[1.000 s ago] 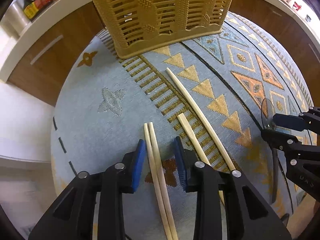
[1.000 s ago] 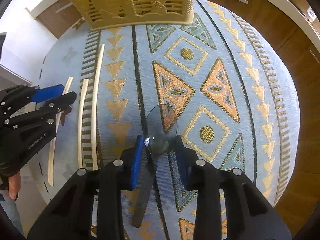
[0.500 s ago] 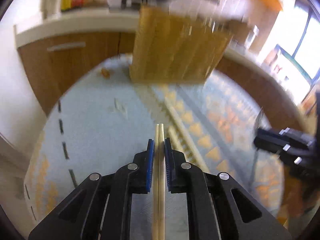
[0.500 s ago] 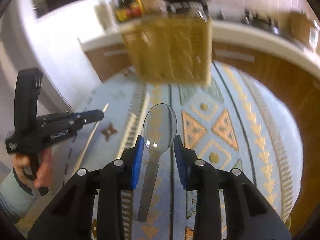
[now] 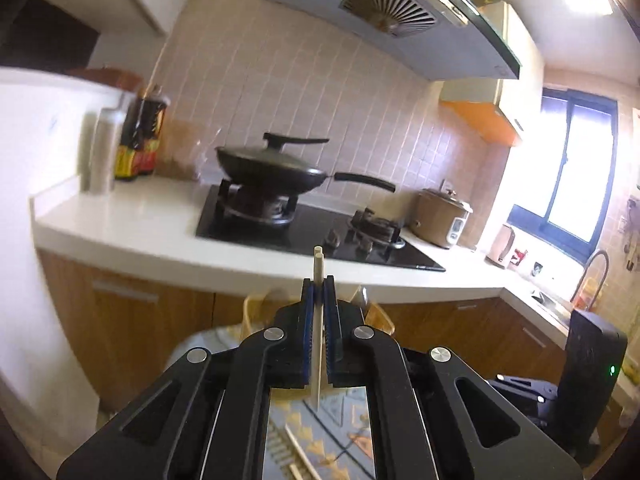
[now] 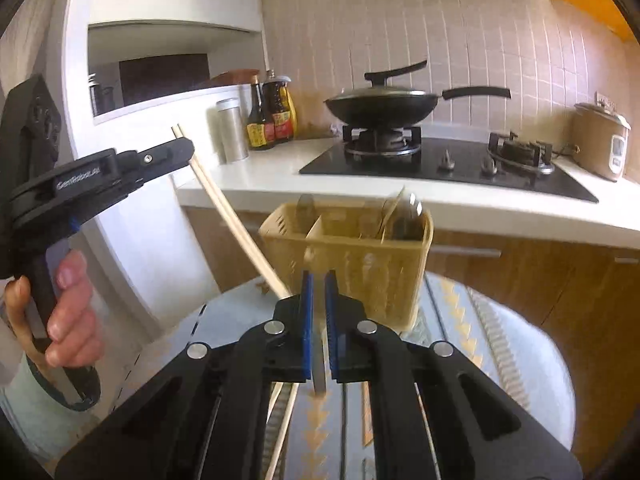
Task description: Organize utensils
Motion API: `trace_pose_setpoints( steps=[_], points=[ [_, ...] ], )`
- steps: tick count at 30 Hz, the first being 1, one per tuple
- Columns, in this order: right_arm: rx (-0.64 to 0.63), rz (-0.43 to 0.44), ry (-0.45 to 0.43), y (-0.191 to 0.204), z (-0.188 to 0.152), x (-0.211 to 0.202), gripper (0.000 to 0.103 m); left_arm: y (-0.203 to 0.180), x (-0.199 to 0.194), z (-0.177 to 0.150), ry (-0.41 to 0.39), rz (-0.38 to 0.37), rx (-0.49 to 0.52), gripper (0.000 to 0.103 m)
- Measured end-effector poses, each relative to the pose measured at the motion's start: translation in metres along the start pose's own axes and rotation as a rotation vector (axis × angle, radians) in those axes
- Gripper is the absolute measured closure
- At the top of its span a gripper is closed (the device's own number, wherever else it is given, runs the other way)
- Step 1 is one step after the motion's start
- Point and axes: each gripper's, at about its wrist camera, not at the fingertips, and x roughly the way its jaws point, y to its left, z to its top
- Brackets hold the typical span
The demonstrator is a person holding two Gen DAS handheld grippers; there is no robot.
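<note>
My left gripper (image 5: 319,286) is lifted off the table, its jaws closing tight on a pair of pale chopsticks (image 5: 318,264) that stand upright between the blue pads. In the right wrist view that left gripper (image 6: 188,152) holds the chopsticks (image 6: 232,220) slanting down toward the table. My right gripper (image 6: 319,280) is closing tight on the dark handle of the clear spoon (image 6: 319,374); the spoon's bowl is a blur above the pads. The yellow slotted basket (image 6: 352,264) stands on the table just beyond the right gripper.
The basket's right compartment holds several utensils (image 6: 404,216). Loose chopsticks (image 6: 286,416) lie on the patterned cloth (image 6: 520,344) of the round table. Behind are the white counter (image 6: 256,172), a black wok (image 6: 376,104), sauce bottles (image 6: 272,116) and a rice cooker (image 6: 600,140). A hand (image 6: 68,300) grips the left tool.
Both grippers rose from the cloth and tipped up toward level. The left one shut on the chopstick pair and lifted it; the right one shut on the spoon's handle and lifted it.
</note>
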Motion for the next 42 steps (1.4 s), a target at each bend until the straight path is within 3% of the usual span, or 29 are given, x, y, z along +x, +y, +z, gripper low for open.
trace_pose_setpoints(
  steps=[3,5,7,8,10,12,17,20,24,31,33,34,35,38,42],
  points=[
    [0.027,0.012,0.011,-0.01,0.008,0.005,0.098,0.003,0.003,0.005,0.008,-0.005,0.006,0.101],
    [0.04,0.056,0.071,-0.02,0.004,0.014,0.098,0.007,0.003,0.004,0.018,-0.011,0.001,0.101],
    [0.058,0.043,0.114,-0.027,-0.006,0.019,0.095,0.015,0.002,0.002,0.02,-0.009,0.001,0.101],
    [0.066,0.029,0.146,-0.031,-0.01,0.023,0.091,0.018,0.002,0.0,0.022,-0.009,0.001,0.101],
    [0.075,0.027,0.228,-0.037,-0.019,0.036,0.067,0.024,-0.001,-0.002,0.031,-0.017,0.001,0.101],
    [0.072,0.067,0.31,-0.036,-0.029,0.051,0.053,0.028,-0.003,-0.005,0.04,-0.012,0.004,0.101],
    [-0.026,0.148,0.494,-0.012,-0.047,0.095,0.053,0.039,-0.015,-0.01,0.044,0.019,0.005,0.101],
    [-0.185,0.205,0.541,0.029,-0.054,0.116,0.053,0.051,-0.028,-0.008,0.033,0.04,0.003,0.101],
    [-0.299,0.225,0.6,0.061,-0.062,0.147,0.053,0.064,-0.043,-0.004,0.024,0.07,0.016,0.101],
    [-0.349,0.209,0.688,0.079,-0.071,0.192,0.053,0.086,-0.05,-0.008,0.046,0.109,0.015,0.101],
    [-0.371,0.197,0.706,0.084,-0.078,0.198,0.055,0.088,-0.048,-0.009,0.051,0.108,0.014,0.101],
    [-0.381,0.187,0.707,0.086,-0.08,0.199,0.07,0.088,-0.048,-0.01,0.053,0.107,0.015,0.101],
    [-0.403,0.152,0.688,0.088,-0.081,0.197,0.073,0.089,-0.047,-0.01,0.055,0.104,0.016,0.101],
    [-0.387,0.172,0.681,0.088,-0.083,0.19,0.073,0.087,-0.043,-0.009,0.059,0.096,0.016,0.101],
    [-0.32,0.202,0.61,0.073,-0.075,0.161,0.073,0.08,-0.042,-0.009,0.055,0.072,0.027,0.101]
  ],
)
